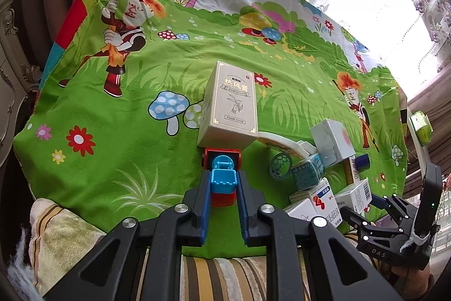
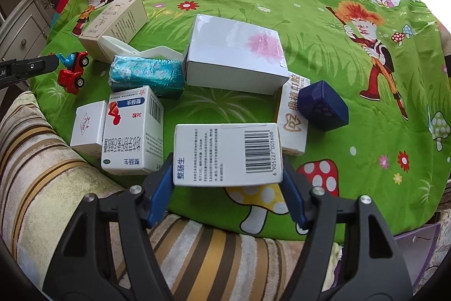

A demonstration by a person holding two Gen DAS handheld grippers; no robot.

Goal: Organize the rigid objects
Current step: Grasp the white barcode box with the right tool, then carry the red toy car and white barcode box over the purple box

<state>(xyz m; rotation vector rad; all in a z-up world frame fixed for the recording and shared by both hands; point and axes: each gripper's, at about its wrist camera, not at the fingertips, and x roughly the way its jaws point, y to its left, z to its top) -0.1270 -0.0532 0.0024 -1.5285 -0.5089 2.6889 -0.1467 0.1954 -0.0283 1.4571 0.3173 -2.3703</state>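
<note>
The right gripper [image 2: 227, 179] is nearest the lens in the right wrist view, its blue pads [image 2: 160, 191] pressed against the two short ends of a white barcode box [image 2: 225, 154], which it grasps just above the cloth. The left gripper [image 1: 222, 189] is clenched on a red and blue toy truck [image 1: 222, 174], held by its blue pads at the truck's sides.

Under everything lies the green cartoon cloth [image 2: 324, 47], spread well beyond both tools, with a striped cushion [image 2: 197, 250] at its near edge below the right gripper.

Straight ahead of the right gripper, past a patch of bare cloth, sits a large white box with a pink blot [image 2: 234, 55]. Just ahead of the left gripper's tips stands a beige box with gold lettering [image 1: 229, 106], touching the nose of the toy truck. To the left of the right gripper is a white medicine box with a red mark [image 2: 132, 131], and a small white box [image 2: 87, 129] rests against its far side. To the right of the held box stands a white box with orange print [image 2: 293, 117], and a dark blue box [image 2: 322, 106] leans on it. Ahead and left of the right gripper lies a teal wrapped packet [image 2: 146, 75], with a white plastic piece [image 2: 126, 48] just behind it.
</note>
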